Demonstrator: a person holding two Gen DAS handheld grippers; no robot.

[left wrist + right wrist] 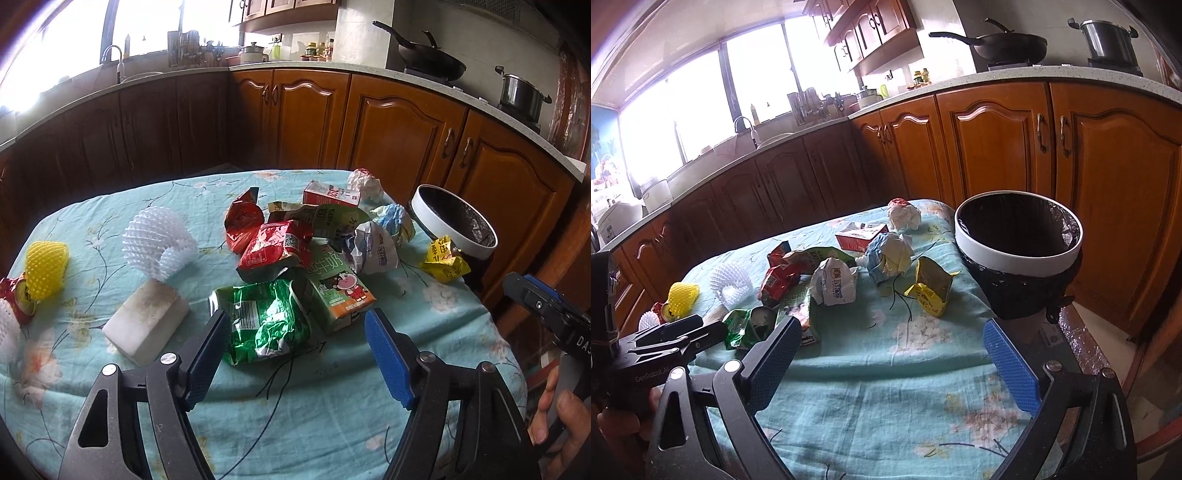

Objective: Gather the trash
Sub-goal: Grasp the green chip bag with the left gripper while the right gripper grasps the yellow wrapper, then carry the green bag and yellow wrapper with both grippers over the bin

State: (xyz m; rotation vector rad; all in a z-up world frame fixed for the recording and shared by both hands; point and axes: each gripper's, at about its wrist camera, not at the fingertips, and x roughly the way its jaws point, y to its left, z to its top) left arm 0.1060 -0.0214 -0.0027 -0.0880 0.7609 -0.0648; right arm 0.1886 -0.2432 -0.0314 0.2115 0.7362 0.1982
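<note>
Trash is almost all on the tabletop (92, 206) and waits: green wrapper (266, 321), red bag (273, 245), yellow wrapper (932, 290), cartons, crumpled paper. Bin (1019, 254) at the far right edge looks empty, so collecting seems hardly begun. Left gripper (299, 328) and right gripper (892, 343) are both wide open, holding nothing.

A: What is the left claw (297, 330) wearing?
B: Blue ribbed pads on black arms, silver screws showing.
A: And the right claw (892, 341)?
B: It is matching; bare skin is showing on the right hand (565, 424).
</note>
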